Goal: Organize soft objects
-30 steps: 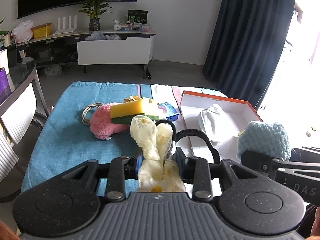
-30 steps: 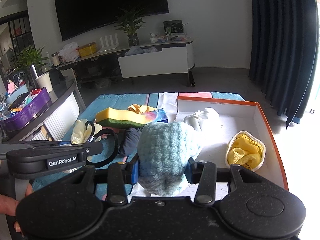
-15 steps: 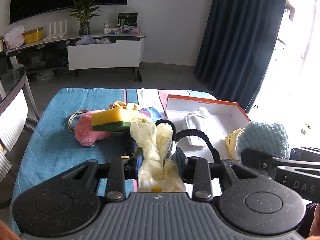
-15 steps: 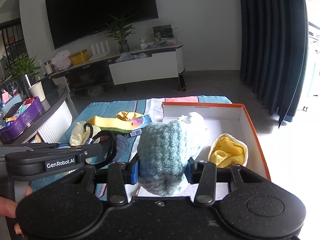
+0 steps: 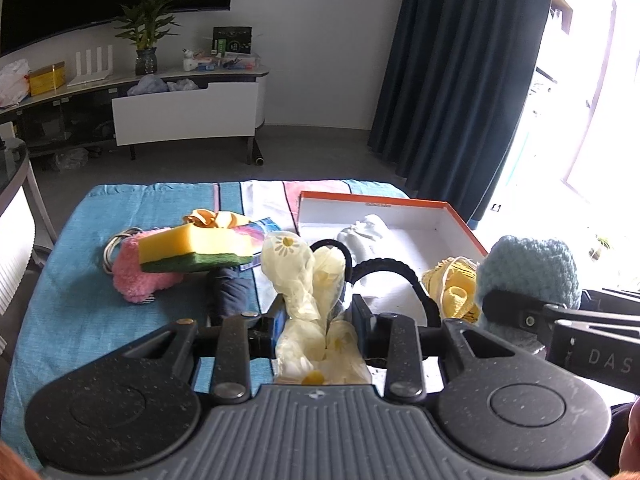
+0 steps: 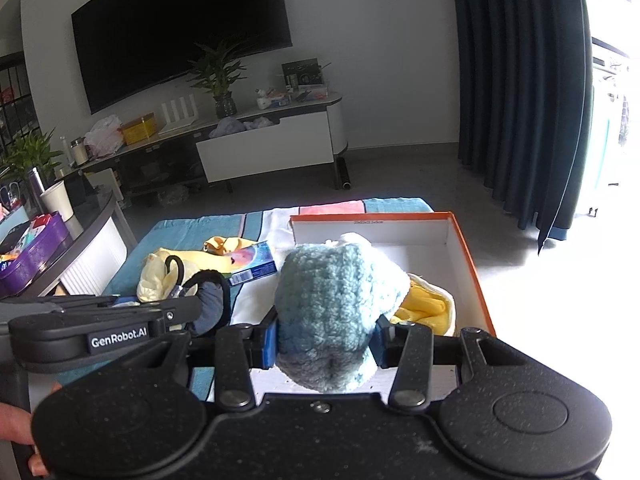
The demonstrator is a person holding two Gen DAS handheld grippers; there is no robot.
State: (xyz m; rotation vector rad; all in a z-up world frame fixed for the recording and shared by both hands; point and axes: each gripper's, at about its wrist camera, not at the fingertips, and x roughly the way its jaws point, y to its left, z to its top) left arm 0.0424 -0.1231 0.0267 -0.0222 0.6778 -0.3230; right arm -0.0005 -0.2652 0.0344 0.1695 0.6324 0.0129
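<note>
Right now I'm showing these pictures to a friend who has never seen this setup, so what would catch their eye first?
Most likely the two full claws: the left claw grips a pale yellow daisy-print cloth, and the right claw grips a fluffy light blue knitted piece. Behind them, a white box with an orange rim sits on the blue tablecloth, and a yellow-and-green sponge tops the pile left of it.

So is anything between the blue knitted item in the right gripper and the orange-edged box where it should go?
Nothing visible blocks it. The right gripper holds the blue knitted item just before the box. The open box already holds a yellow item near the front and a white one further back, with bare floor between.
</note>
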